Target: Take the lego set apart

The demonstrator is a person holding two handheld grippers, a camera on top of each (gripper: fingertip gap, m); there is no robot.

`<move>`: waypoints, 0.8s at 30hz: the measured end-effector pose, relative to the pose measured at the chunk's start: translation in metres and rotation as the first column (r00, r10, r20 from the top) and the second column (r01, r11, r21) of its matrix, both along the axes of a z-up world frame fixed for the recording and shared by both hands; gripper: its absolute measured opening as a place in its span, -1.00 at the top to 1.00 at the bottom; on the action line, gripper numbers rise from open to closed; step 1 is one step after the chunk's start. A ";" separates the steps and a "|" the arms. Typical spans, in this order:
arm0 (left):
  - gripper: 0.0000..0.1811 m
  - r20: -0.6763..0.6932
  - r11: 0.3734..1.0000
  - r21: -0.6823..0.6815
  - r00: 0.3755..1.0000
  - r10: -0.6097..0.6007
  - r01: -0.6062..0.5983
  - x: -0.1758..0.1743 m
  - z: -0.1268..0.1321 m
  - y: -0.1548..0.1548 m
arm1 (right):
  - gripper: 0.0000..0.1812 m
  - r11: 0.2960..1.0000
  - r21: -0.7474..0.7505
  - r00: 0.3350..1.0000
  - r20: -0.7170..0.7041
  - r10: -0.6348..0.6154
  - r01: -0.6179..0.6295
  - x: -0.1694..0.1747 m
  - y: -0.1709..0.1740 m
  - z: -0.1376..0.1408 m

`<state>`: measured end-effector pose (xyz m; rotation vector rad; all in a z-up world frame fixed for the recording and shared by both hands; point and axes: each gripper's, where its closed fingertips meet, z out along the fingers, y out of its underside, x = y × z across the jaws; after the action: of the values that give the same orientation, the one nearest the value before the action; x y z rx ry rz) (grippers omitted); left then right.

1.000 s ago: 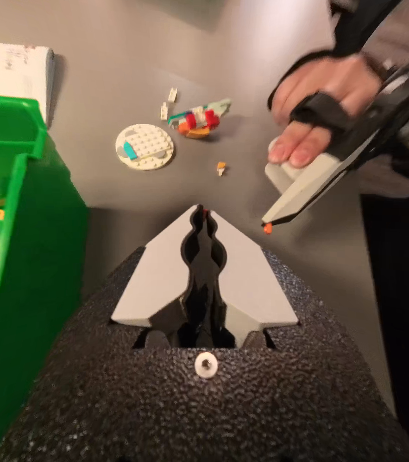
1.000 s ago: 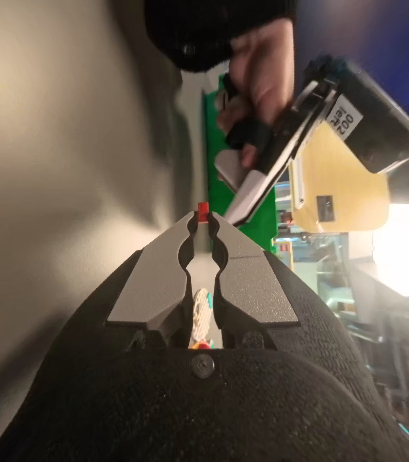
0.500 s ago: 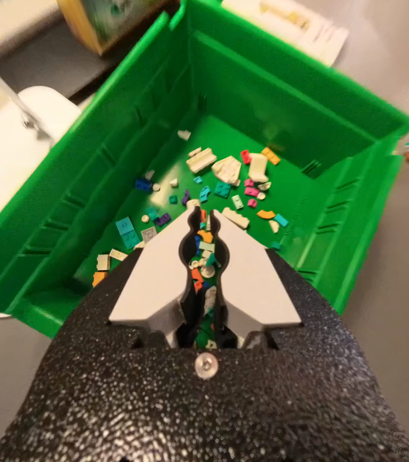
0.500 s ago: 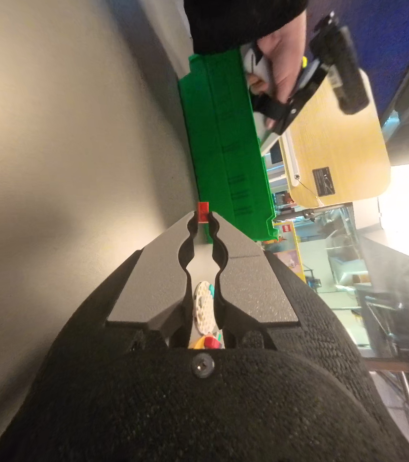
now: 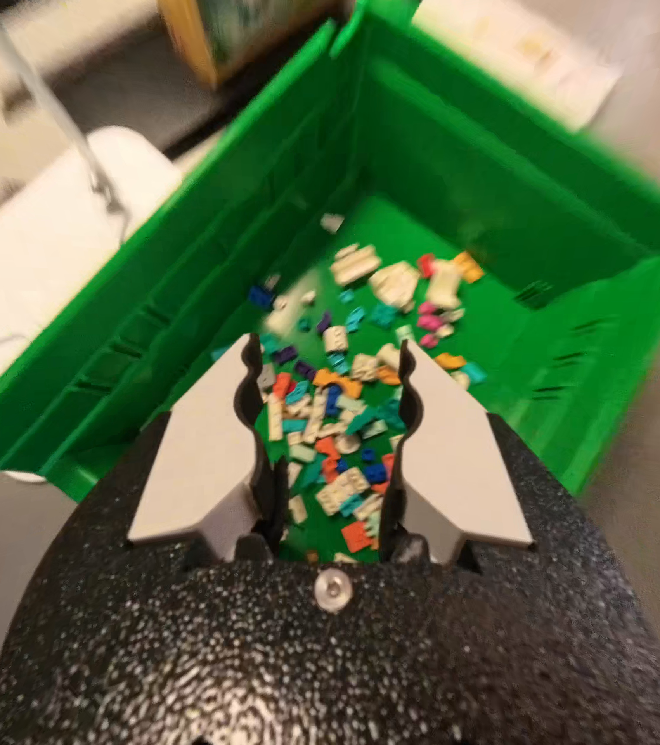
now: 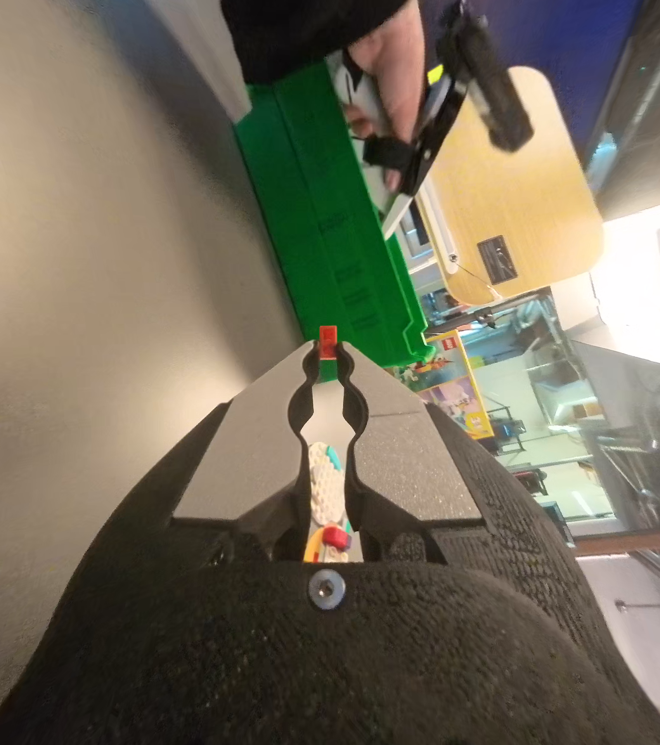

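My left gripper (image 5: 326, 342) is open and empty, held above the green bin (image 5: 461, 133). Several loose lego pieces (image 5: 332, 407) in many colours lie on the bin floor under it. My right gripper (image 6: 328, 342) is shut on a small red lego piece (image 6: 327, 342) at its fingertips, held over the grey table and rolled sideways. Between its fingers I see the white round lego plate (image 6: 326, 483) and the rest of the lego model (image 6: 332, 542) with a red part on the table. The left gripper, in a person's hand (image 6: 396, 80), shows over the bin (image 6: 332, 225) in the right wrist view.
A white paper booklet (image 5: 521, 60) lies behind the bin. A lego box (image 6: 453, 383) stands beyond the bin's end. A wooden chair back (image 6: 513, 193) and a white object (image 5: 38, 225) with a cable are off the table's edge. About 20 cm separates my left fingertips from the white object (image 5: 38, 225).
My left gripper swung from the table to over the green bin, then opened; the small piece it held is gone from its tips. My right gripper kept its red piece and barely moved.
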<state>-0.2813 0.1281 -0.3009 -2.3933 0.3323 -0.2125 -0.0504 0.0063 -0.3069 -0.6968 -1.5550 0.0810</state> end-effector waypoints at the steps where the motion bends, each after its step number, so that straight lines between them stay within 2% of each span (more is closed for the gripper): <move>1: 0.26 0.023 0.994 0.101 0.999 -0.037 0.034 0.018 0.025 -0.006 | 0.93 1.000 0.007 1.000 -0.027 -0.005 0.005 0.001 0.001 0.005; 3: 0.34 0.110 0.943 0.281 0.970 -0.216 0.178 0.078 0.070 -0.034 | 0.93 0.999 0.045 0.995 -0.096 -0.006 0.010 0.004 0.001 0.019; 5: 0.47 0.202 0.854 0.383 0.870 -0.449 0.352 0.146 0.094 -0.077 | 0.94 0.994 0.108 0.986 -0.165 -0.005 0.023 0.006 -0.001 0.033; 7: 0.51 0.230 0.785 0.410 0.780 -0.581 0.464 0.194 0.093 -0.111 | 0.93 0.983 0.178 0.979 -0.205 0.004 0.033 0.008 -0.005 0.043; 10: 0.60 0.180 0.724 0.447 0.740 -0.648 0.525 0.232 0.072 -0.131 | 0.93 0.966 0.253 0.974 -0.228 0.015 0.044 0.009 -0.012 0.049; 15: 0.64 0.211 0.724 0.384 0.709 -0.673 0.573 0.255 0.041 -0.142 | 0.93 0.960 0.279 0.972 -0.234 0.031 0.036 0.010 -0.017 0.051; 20: 0.75 0.268 0.741 0.358 0.698 -0.664 0.568 0.257 0.038 -0.143 | 0.94 0.957 0.288 0.974 -0.223 0.041 0.025 0.009 -0.021 0.051; 23: 0.94 0.270 0.746 0.353 0.702 -0.659 0.565 0.255 0.038 -0.143 | 0.94 0.955 0.295 0.975 -0.219 0.041 0.026 0.009 -0.021 0.050; 24: 0.95 0.267 0.743 0.355 0.700 -0.662 0.567 0.255 0.038 -0.143 | 0.93 0.955 0.296 0.974 -0.222 0.043 0.025 0.009 -0.022 0.051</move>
<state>-0.0263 -0.0147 -0.2625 -1.8501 0.9251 -0.8823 -0.0416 -0.0156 -0.2559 -0.4252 -1.3147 -0.0652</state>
